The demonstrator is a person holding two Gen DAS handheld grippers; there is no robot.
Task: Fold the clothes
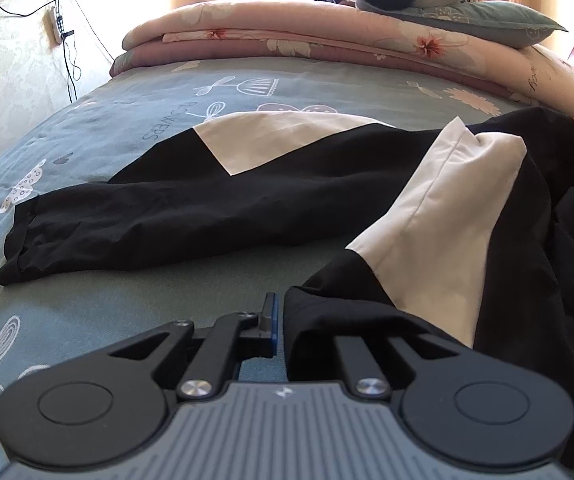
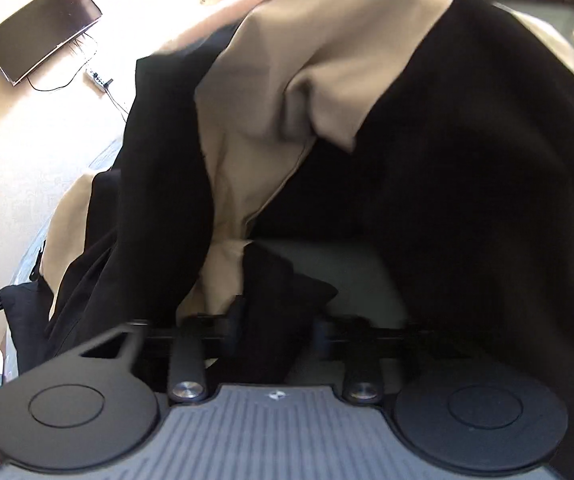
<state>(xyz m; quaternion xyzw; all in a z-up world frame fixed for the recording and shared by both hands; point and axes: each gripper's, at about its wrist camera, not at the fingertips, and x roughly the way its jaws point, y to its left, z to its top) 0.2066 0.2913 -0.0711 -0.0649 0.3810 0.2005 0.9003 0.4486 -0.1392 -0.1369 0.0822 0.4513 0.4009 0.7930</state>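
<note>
The black garment [image 1: 215,200] with cream panels lies unfolded on the bed [image 1: 119,120]; one sleeve is spread flat, the near part is rumpled.

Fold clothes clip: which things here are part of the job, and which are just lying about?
Part of the job:
black and cream garment
left gripper
right gripper

Just lying about:
folded quilt
green pillow
wall screen
power strip
bedsheet

Black fabric of the jacket [image 1: 367,320] covers the left gripper's [image 1: 287,328] right finger. In the right wrist view, blurred cloth buries the right gripper's [image 2: 275,328] fingertips.
</note>
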